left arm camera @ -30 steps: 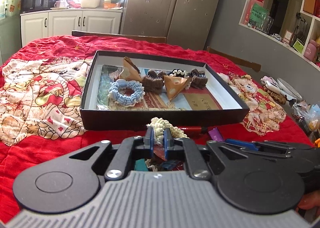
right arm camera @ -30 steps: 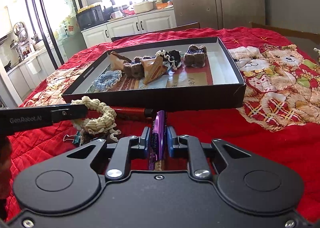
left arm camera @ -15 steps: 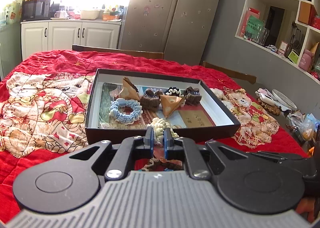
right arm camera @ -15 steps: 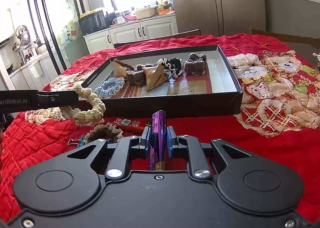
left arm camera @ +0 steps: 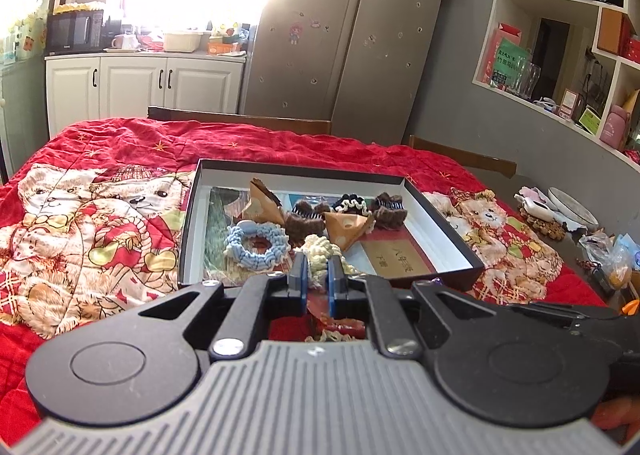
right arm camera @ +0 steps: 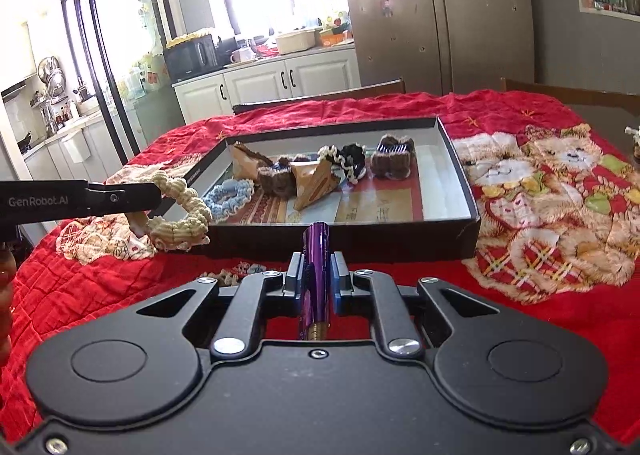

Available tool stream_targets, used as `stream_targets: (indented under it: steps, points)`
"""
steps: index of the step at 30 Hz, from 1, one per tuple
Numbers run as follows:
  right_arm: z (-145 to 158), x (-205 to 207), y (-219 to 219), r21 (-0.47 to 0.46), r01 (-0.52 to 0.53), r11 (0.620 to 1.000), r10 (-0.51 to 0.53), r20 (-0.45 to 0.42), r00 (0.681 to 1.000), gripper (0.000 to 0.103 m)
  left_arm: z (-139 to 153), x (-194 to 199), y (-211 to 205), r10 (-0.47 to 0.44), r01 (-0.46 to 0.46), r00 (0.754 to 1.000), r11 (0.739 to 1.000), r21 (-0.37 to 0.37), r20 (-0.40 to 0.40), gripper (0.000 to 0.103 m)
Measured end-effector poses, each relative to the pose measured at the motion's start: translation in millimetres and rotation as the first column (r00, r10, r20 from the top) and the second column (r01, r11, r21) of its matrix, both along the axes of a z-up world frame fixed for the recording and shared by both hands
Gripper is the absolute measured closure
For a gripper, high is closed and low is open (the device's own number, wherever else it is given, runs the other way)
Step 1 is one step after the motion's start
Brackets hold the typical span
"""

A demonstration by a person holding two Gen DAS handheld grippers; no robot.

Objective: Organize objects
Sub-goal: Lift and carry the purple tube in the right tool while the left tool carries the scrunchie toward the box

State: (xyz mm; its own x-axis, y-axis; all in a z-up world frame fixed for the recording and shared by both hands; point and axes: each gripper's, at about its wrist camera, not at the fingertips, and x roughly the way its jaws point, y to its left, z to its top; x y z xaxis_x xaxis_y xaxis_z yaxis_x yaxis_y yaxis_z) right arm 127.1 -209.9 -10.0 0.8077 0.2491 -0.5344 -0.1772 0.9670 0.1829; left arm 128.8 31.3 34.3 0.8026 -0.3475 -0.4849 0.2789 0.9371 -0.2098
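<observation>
My left gripper [left arm camera: 316, 267] is shut on a cream knitted scrunchie [left arm camera: 320, 251], held in the air just in front of the black shallow box [left arm camera: 440, 223]. The right wrist view shows the same gripper [right arm camera: 154, 195] from the side, the scrunchie [right arm camera: 180, 211] hanging from its tips by the box's left front corner. My right gripper [right arm camera: 316, 275] grips a purple tube [right arm camera: 316, 251] that points toward the box's front wall [right arm camera: 360, 243]; its jaws are closing on the tube. In the box lie a blue scrunchie [left arm camera: 256, 245], brown hair claws, tan triangular pieces and a black-and-white scrunchie.
A red quilt with bear prints [left arm camera: 100, 223] covers the table. A lace scrunchie [right arm camera: 240, 271] and small items lie on the quilt under the grippers. Plates and bags [left arm camera: 568, 211] crowd the table's right edge. Wooden chair backs [left arm camera: 240, 121] stand at the far side.
My left gripper has risen with the cream scrunchie, from the quilt up to the level of the box's front rim. The right gripper still has the purple tube between its jaws.
</observation>
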Motion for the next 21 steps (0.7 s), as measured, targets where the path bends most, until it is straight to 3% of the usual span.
stream_targets:
  steps: [21]
  points:
    - [28.8, 12.7, -1.9, -0.015, 0.017, 1.000, -0.016, 0.083, 0.996, 0.090, 13.4, 22.6, -5.5, 0.012, -0.012, 0.999, 1.000, 0.004, 0.033, 0.092]
